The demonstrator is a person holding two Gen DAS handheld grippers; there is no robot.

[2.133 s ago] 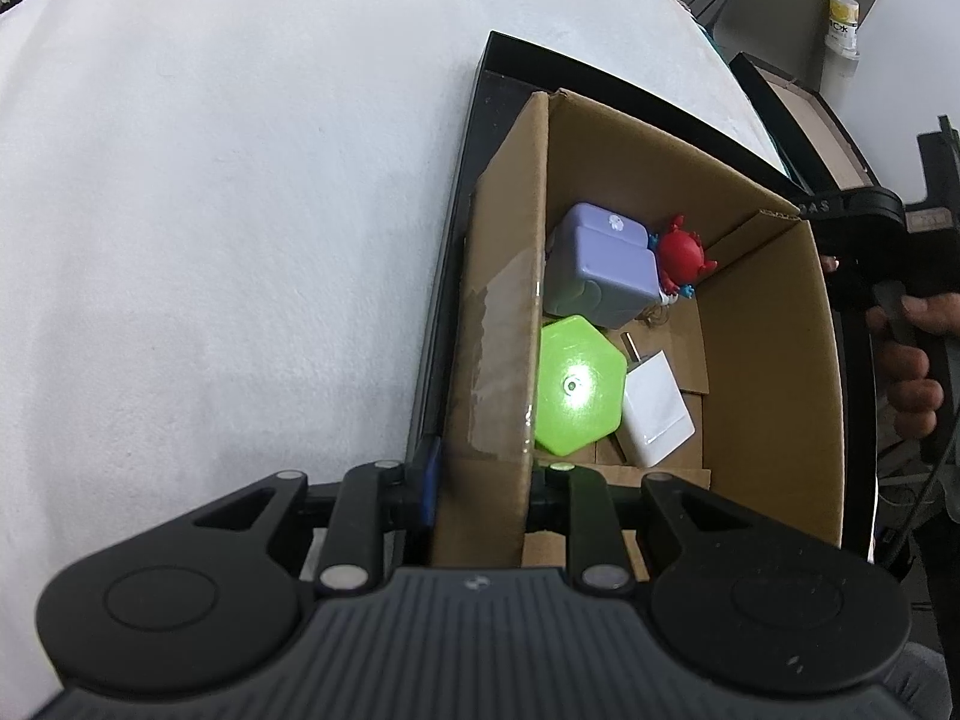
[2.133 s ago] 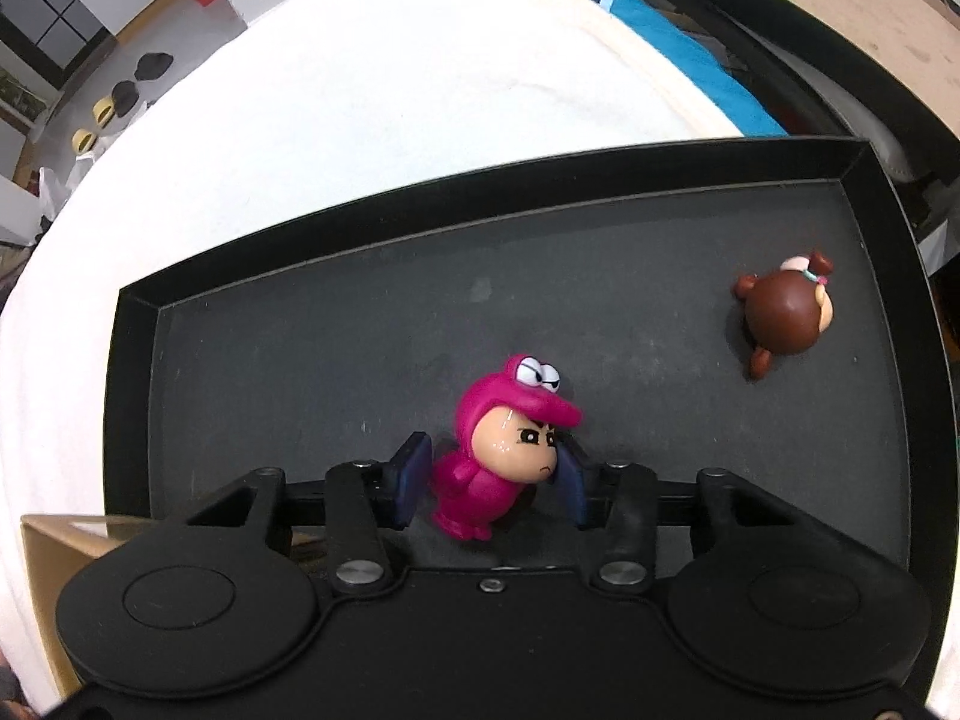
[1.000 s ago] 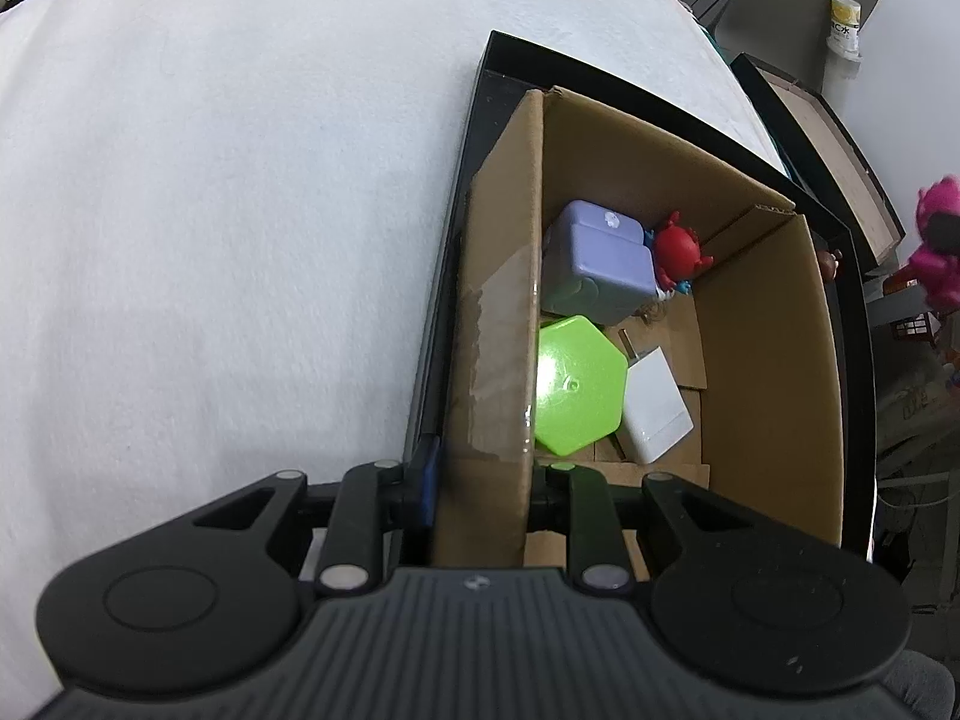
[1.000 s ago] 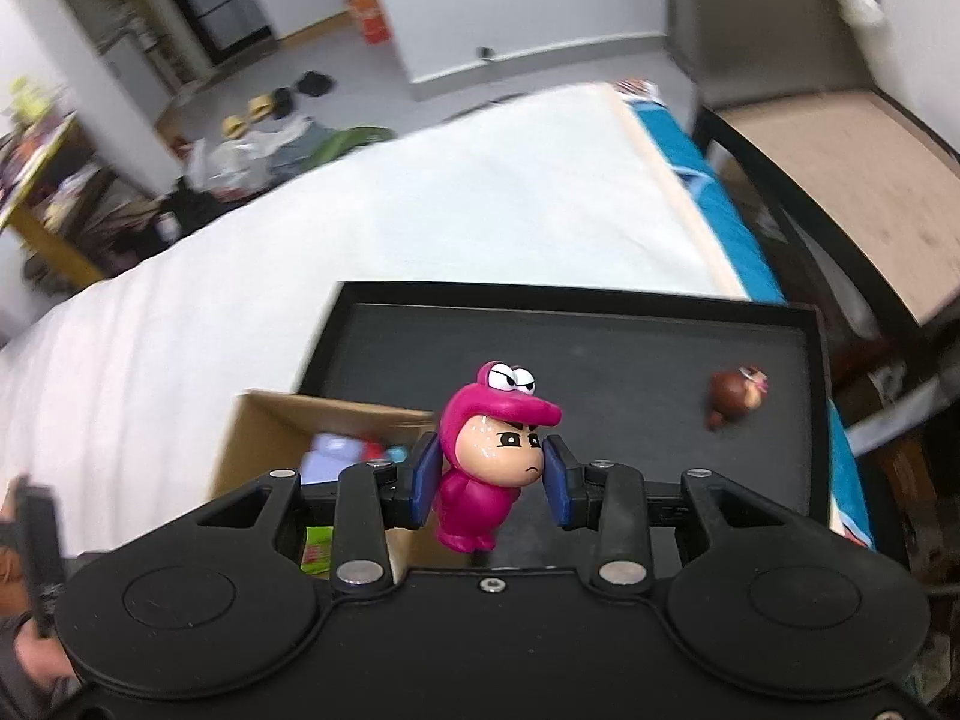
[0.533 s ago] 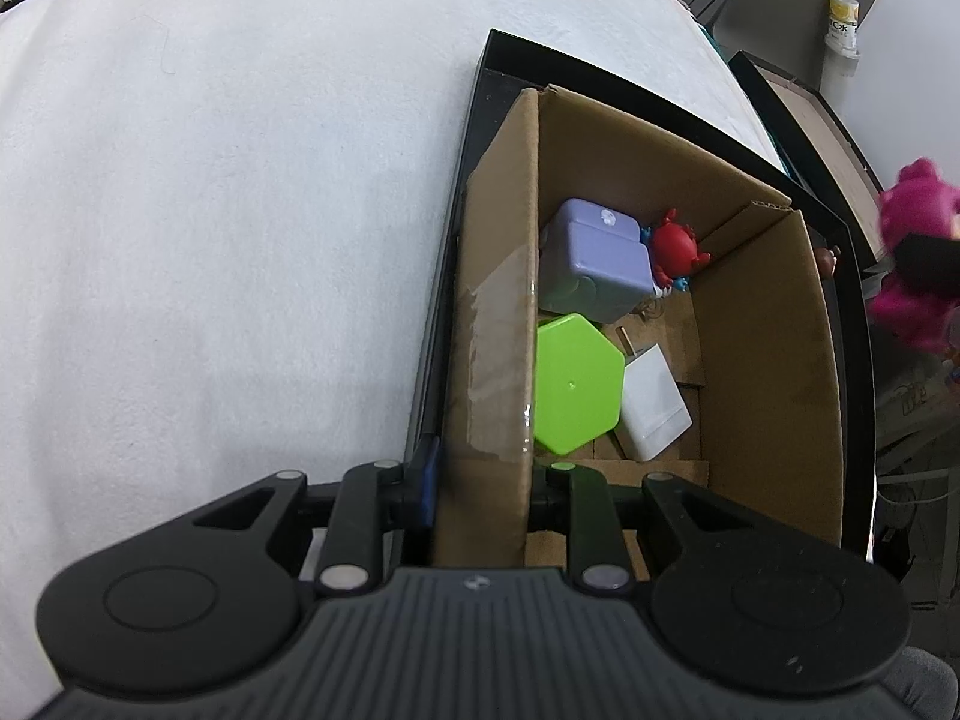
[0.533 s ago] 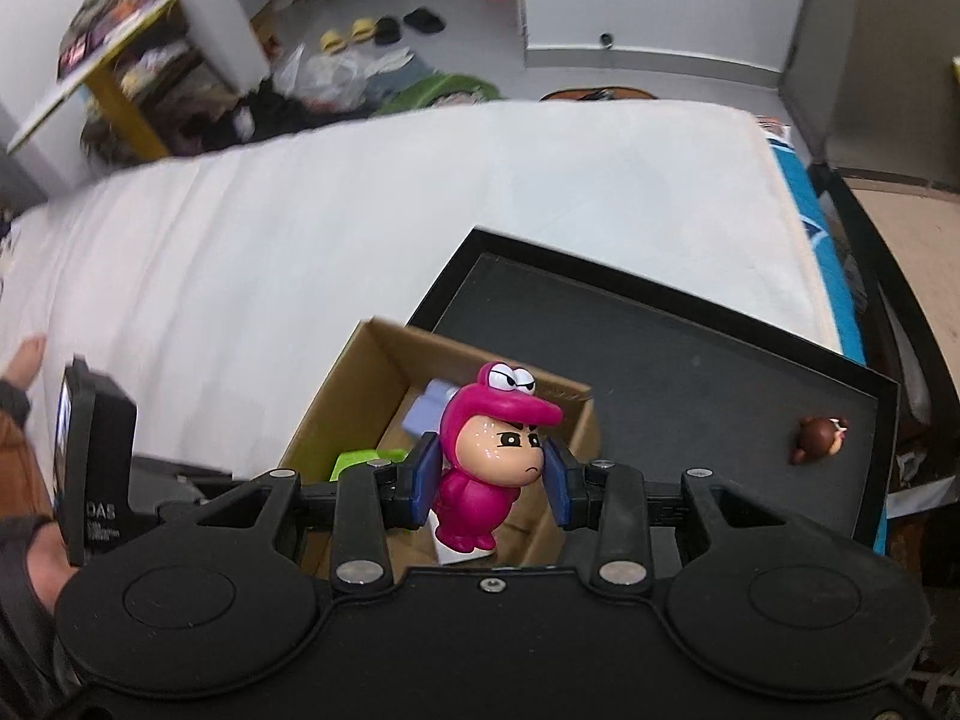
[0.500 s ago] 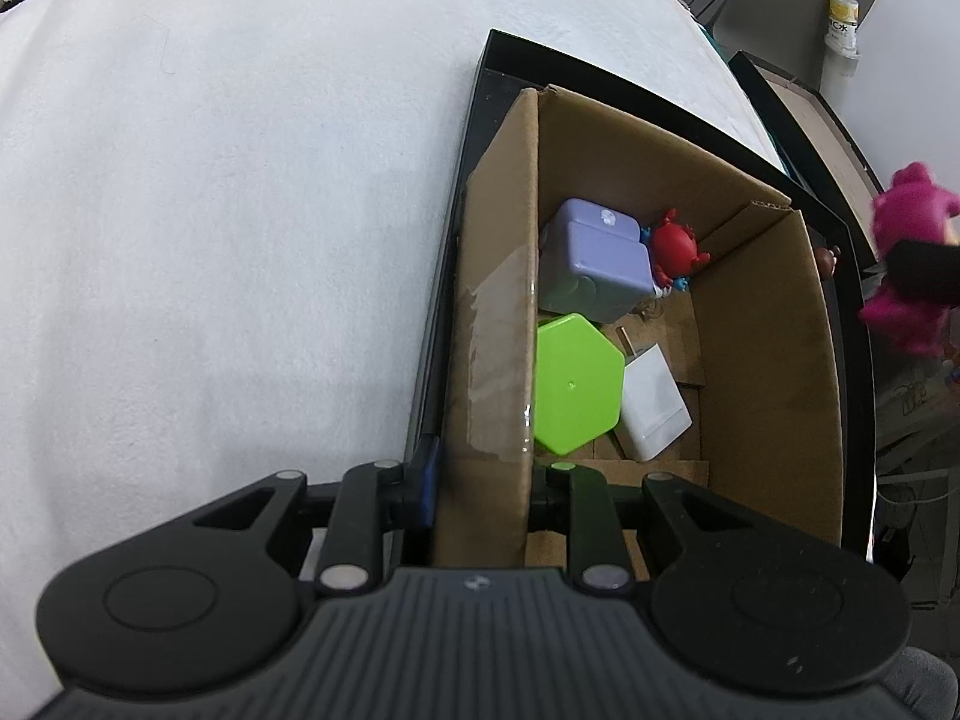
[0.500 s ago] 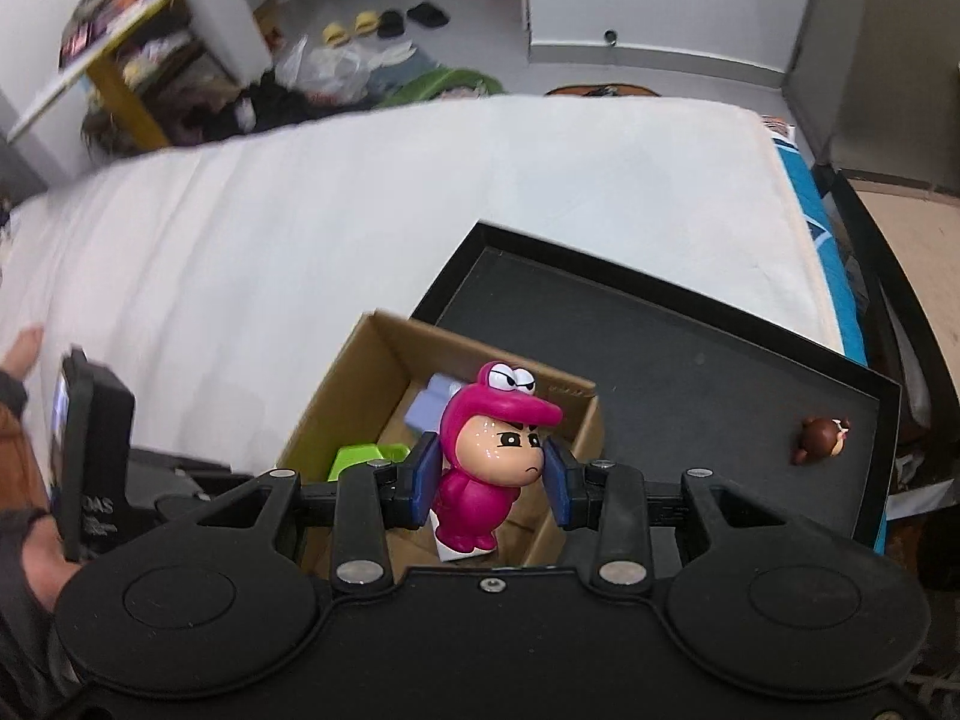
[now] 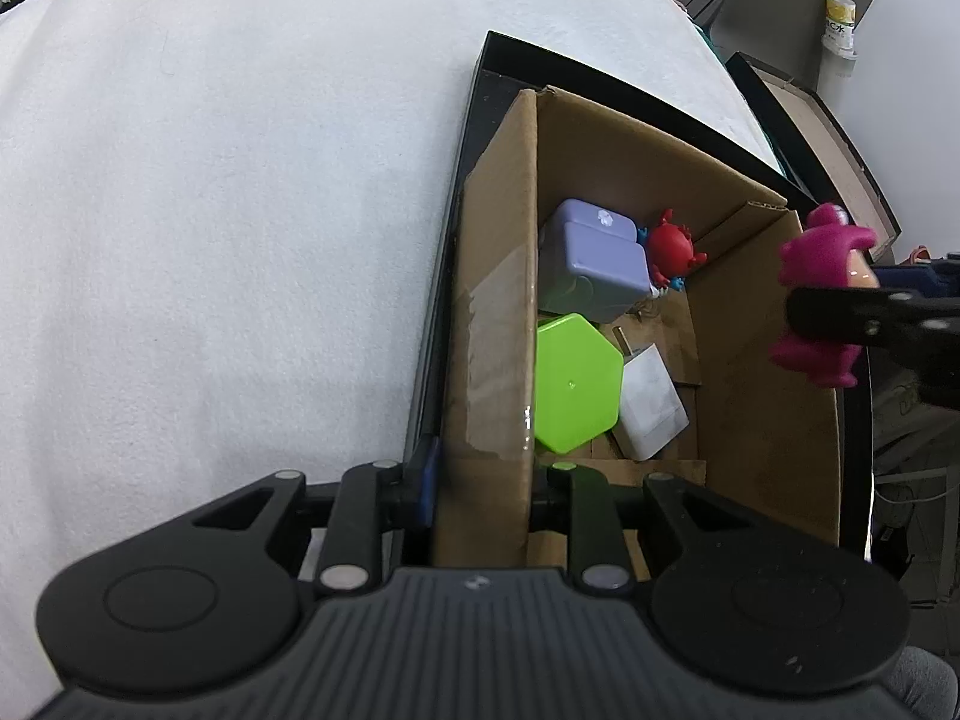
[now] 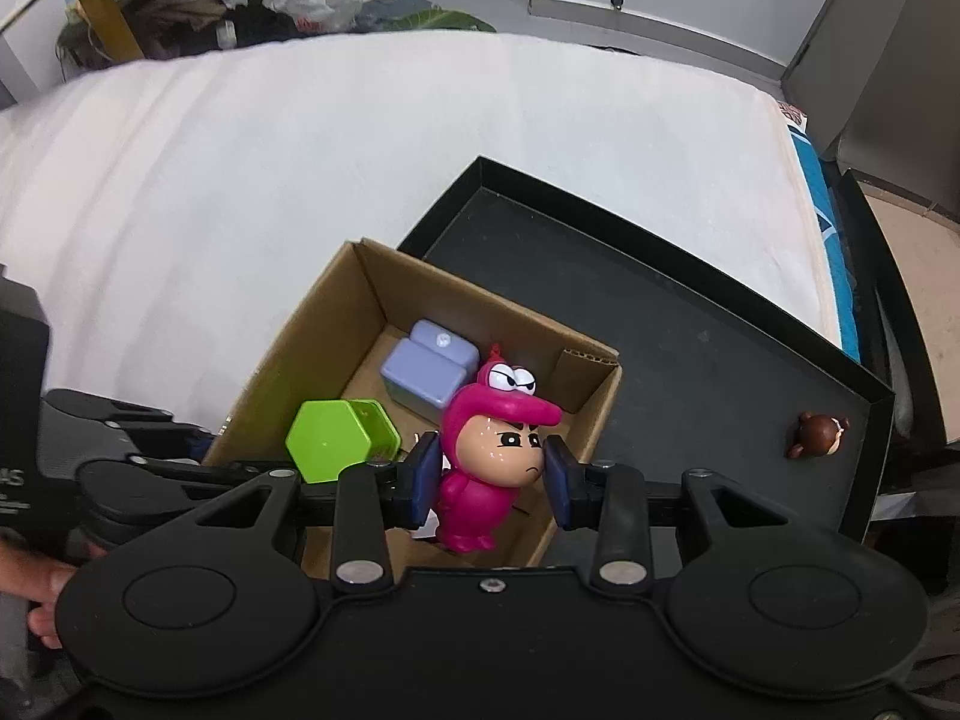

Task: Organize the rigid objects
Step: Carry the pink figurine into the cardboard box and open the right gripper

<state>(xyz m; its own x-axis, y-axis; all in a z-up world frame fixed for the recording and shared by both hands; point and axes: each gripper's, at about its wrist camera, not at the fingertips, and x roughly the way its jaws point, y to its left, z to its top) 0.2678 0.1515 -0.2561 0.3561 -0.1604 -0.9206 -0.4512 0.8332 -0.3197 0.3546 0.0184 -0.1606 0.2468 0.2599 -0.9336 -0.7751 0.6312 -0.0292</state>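
Step in hand: transfer of the pink figurine [image 10: 489, 468] into the cardboard box [image 10: 360, 300]. The figurine is clamped at head height between the pads of the right gripper [image 10: 489, 474], feet hanging below the fingers, over the box's near-right corner. Seen from the left wrist, it hangs at the box's right wall [image 9: 756, 360], not yet clearly inside.

The left gripper [image 9: 480, 486] is clenched on the box's left wall [image 9: 498, 330], one finger outside, one inside; the box is steadied on the black tray [image 10: 690, 330].

Ahead of the right fingers, the purple case [image 10: 429, 369], green hexagonal box [image 10: 339, 438], red crab toy [image 9: 675, 243] and white block [image 9: 651, 399] are already in the box. A brown monkey figure [image 10: 819, 432] is left on the tray, well right of the fingers.

Next move, as judged: a little more travel inward and down over the free floor at the right side, then release. Risk: the right wall being clipped.

Versus two seconds ago: the figurine was on the tray floor with the pads around it; now it is lifted and carried over the box. The left grip and box are unchanged.
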